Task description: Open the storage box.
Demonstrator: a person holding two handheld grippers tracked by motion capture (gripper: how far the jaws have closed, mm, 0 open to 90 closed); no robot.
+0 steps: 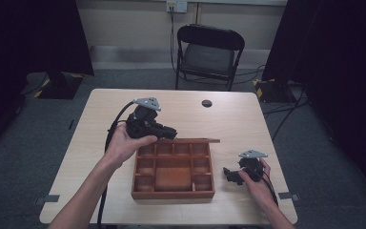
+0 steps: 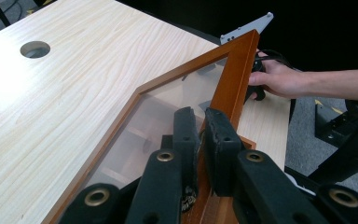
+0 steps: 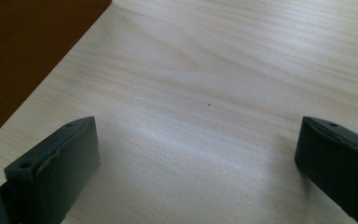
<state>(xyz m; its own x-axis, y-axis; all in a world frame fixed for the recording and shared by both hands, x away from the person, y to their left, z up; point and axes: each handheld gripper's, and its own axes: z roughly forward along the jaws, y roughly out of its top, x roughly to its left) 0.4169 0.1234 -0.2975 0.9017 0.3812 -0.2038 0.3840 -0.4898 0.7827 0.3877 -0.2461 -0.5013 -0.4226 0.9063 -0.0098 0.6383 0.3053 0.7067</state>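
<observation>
A brown wooden box (image 1: 173, 190) with several compartments sits on the table's near half. Its glazed lid (image 1: 198, 140) is lifted and stands edge-on over the box's far rim. My left gripper (image 1: 170, 133) is shut on the lid's wooden frame (image 2: 235, 74), one pad on each side, with the clear pane (image 2: 158, 116) to the left of the left gripper (image 2: 202, 117). To the right of the box, my right gripper (image 1: 228, 173) lies low on the table. Its jaws stand wide apart with bare tabletop between them, as the right gripper (image 3: 198, 144) view shows, and the box's side wall (image 3: 23, 56) is at the left.
The light wooden table (image 1: 238, 119) has a round cable hole (image 1: 207, 103) near its far edge. A black folding chair (image 1: 208, 55) stands behind it. Dark curtains hang at both sides. The person's right hand (image 2: 279, 79) rests past the lid.
</observation>
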